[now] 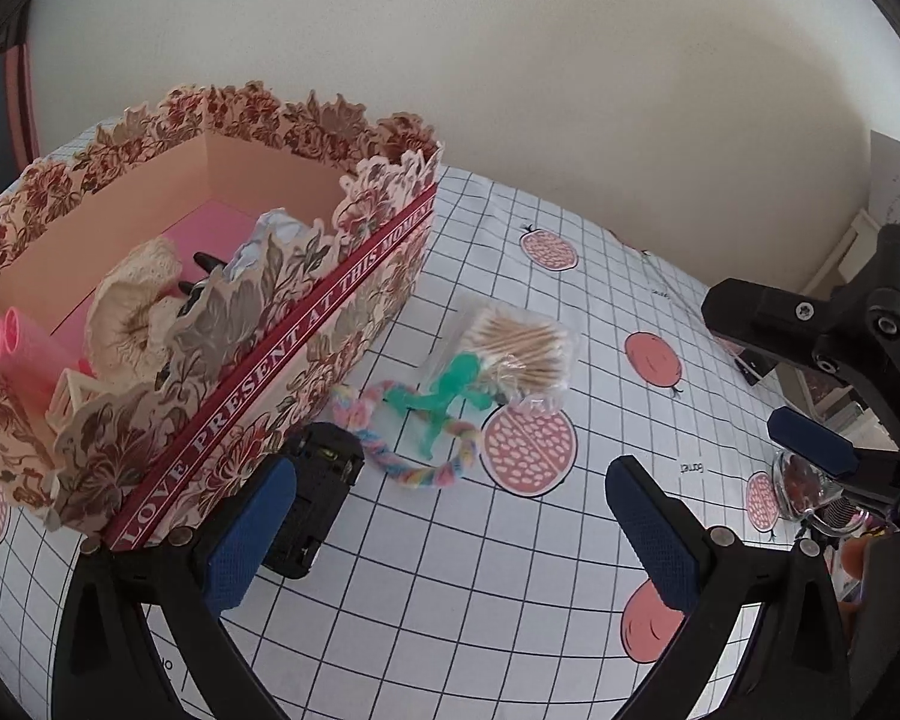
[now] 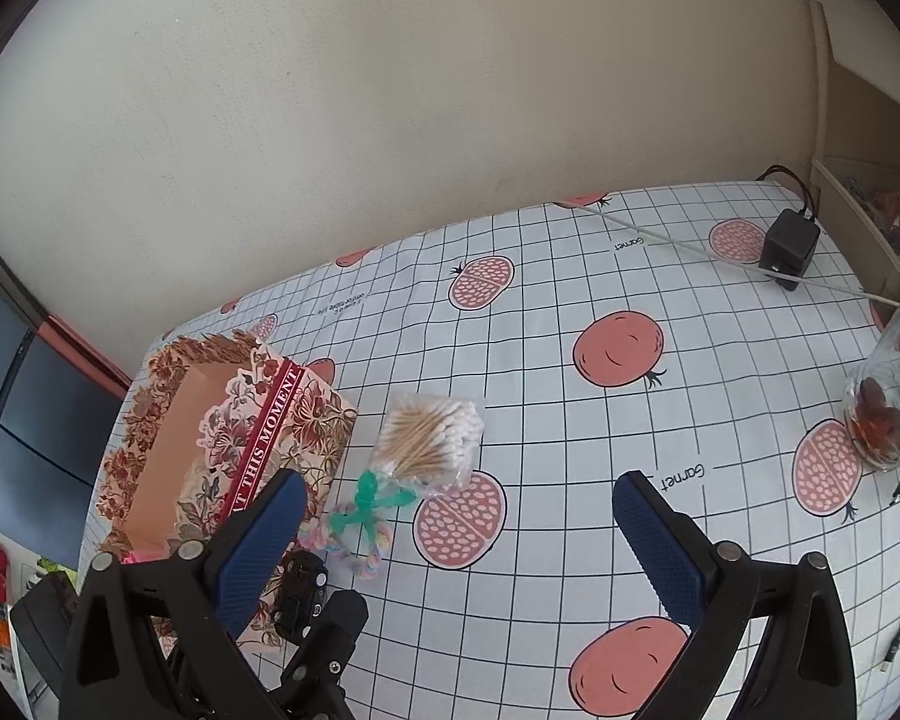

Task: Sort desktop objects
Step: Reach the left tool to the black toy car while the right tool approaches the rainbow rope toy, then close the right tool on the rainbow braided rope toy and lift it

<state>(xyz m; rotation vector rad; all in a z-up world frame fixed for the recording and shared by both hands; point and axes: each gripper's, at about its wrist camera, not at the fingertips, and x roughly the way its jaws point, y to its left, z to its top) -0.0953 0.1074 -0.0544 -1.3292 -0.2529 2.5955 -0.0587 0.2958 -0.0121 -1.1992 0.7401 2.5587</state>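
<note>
A: Left wrist view looks into the floral gift box (image 1: 306, 324): pink hair rollers (image 1: 15, 342), a cream crocheted piece (image 1: 132, 312), something black (image 1: 207, 267) and a pale blue bit (image 1: 276, 228), all on a pink floor.
B: Right wrist view gets only the box's far end (image 2: 168, 414), contents hidden. It does show a black power adapter (image 2: 789, 246) with its cable at the far tabletop edge, and a glass jar (image 2: 888, 414) with something reddish inside.
A: Still out on the tabletop (image 1: 510, 570): bag of cotton swabs (image 1: 519, 354), green plastic figure (image 1: 450, 402) lying over the pastel braided rope ring (image 1: 402, 456), and a black device (image 1: 315, 504) touching the box wall.
B: Claws?
A: Left claw (image 1: 450, 534) spread wide, empty. Right claw (image 2: 459, 546) also wide, empty, above the tabletop.
</note>
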